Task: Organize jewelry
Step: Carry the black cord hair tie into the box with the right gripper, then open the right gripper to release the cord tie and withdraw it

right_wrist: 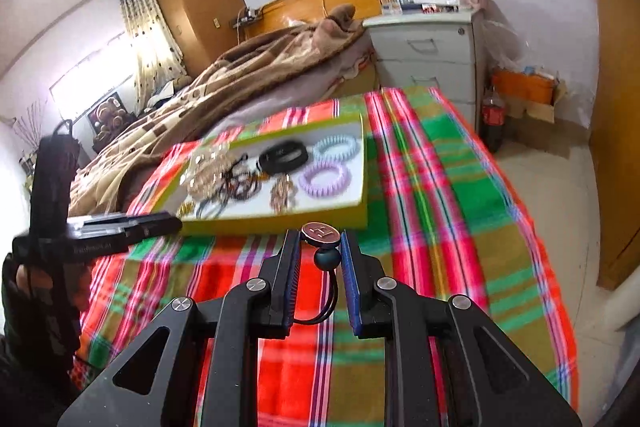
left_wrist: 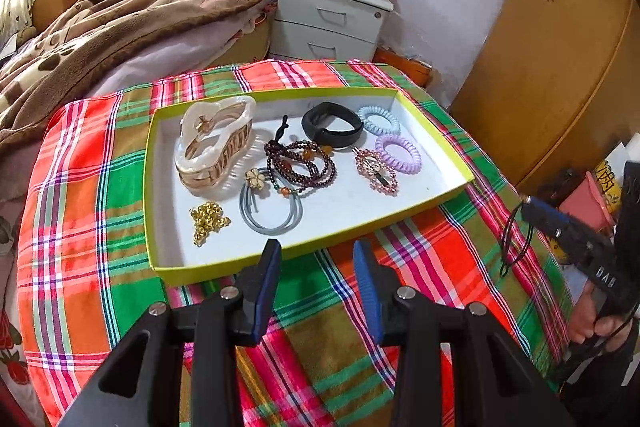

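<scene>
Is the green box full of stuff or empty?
Partly full. The green box holds a big hair claw, bead bracelets, coil hair ties and other trinkets, with bare white floor between them.

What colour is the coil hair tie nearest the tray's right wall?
Lilac; the coil hair tie shows best in the left wrist view.
</scene>
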Tool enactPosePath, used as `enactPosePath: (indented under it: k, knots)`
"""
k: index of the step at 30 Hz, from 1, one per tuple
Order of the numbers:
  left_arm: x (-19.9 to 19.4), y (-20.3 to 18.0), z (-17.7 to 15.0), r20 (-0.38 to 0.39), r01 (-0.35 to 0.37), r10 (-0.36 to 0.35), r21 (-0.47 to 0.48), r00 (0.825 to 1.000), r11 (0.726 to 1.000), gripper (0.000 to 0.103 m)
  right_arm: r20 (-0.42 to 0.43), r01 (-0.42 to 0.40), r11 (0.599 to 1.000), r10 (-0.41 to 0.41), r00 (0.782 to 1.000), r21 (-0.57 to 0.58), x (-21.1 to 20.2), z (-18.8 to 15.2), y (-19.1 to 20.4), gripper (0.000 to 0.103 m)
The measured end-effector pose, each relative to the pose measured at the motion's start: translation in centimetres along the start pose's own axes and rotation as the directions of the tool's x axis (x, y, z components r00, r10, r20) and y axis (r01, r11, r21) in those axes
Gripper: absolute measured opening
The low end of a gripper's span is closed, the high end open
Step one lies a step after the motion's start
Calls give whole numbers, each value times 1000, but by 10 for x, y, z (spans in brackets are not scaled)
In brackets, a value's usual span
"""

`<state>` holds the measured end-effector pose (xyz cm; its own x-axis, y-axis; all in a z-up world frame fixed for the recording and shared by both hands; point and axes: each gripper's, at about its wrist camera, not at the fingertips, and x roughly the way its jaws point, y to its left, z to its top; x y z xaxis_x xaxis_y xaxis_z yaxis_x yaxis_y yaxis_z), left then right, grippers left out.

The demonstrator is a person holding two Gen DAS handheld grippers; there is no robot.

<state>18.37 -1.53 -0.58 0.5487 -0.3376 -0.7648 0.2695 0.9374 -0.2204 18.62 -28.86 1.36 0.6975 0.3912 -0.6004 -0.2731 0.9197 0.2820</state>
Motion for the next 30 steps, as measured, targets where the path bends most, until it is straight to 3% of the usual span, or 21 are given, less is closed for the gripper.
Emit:
enactPosePath:
  k: [9,14,24,30]
  knots:
    - [4,4,12,15,-1,2,-5,1000,1000,39,10,18,1000,-18,1000,-25,28,40,2,21]
    - [12,7,21,14,-4,4,-12,1000,1000,39,-34,41,999,-42,999,-18,59,60,0,21]
    - [30,19,31,-7,-32,31,-52,999,998,39,-179,81,994,-94,979,-78,111,56,3,21]
    - [35,18,32,-13,-94,94,-50,996,994,39,-204,143,977,-174,963,-155,121,51,9,21]
